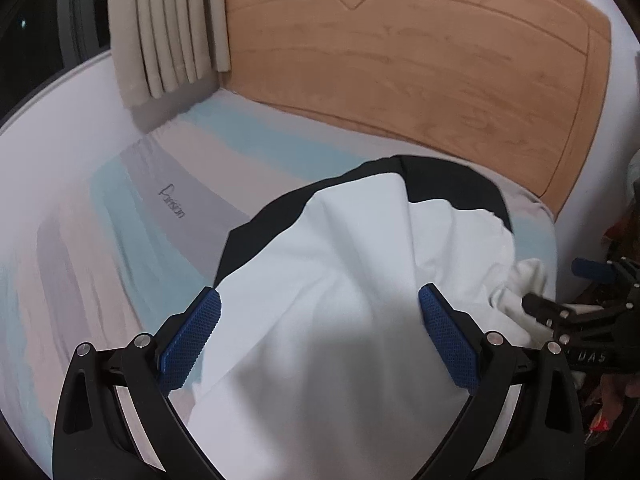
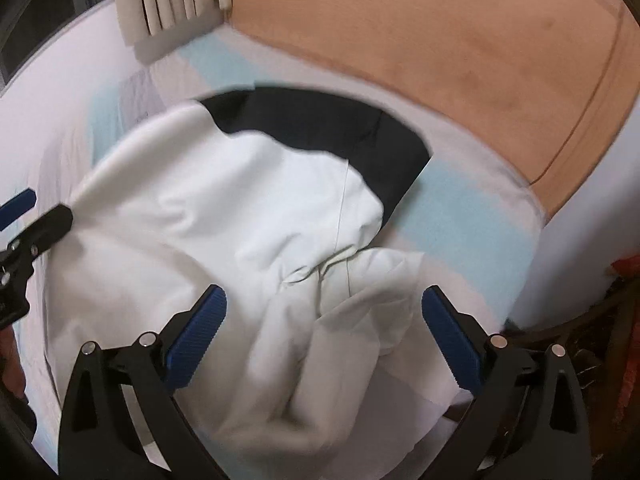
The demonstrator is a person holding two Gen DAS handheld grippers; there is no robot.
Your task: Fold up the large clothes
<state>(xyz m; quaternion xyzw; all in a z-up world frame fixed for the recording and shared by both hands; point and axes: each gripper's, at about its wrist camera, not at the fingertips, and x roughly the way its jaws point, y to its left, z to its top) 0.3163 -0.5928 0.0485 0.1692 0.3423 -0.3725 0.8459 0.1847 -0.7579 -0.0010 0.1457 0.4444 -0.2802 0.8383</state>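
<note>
A large white garment (image 1: 340, 280) lies spread and rumpled on the bed, partly covering a black garment (image 1: 448, 180). In the left wrist view my left gripper (image 1: 320, 296) hovers over the white cloth, open, with nothing between its blue pads (image 1: 192, 332). In the right wrist view my right gripper (image 2: 325, 296) is open too, above a bunched part of the white garment (image 2: 248, 216), its pads clear of the cloth. The black garment (image 2: 328, 120) shows beyond it. Each gripper appears in the other's view: the right gripper (image 1: 560, 286) at the right edge, the left gripper (image 2: 38, 210) at the left edge.
The bed has a pastel striped sheet (image 1: 168, 184) and a wooden headboard (image 1: 400, 60) at the far end. Beige curtains (image 1: 168, 28) hang at the back left beside a dark window (image 1: 40, 20). The bed's right edge (image 2: 532, 216) drops to dark clutter.
</note>
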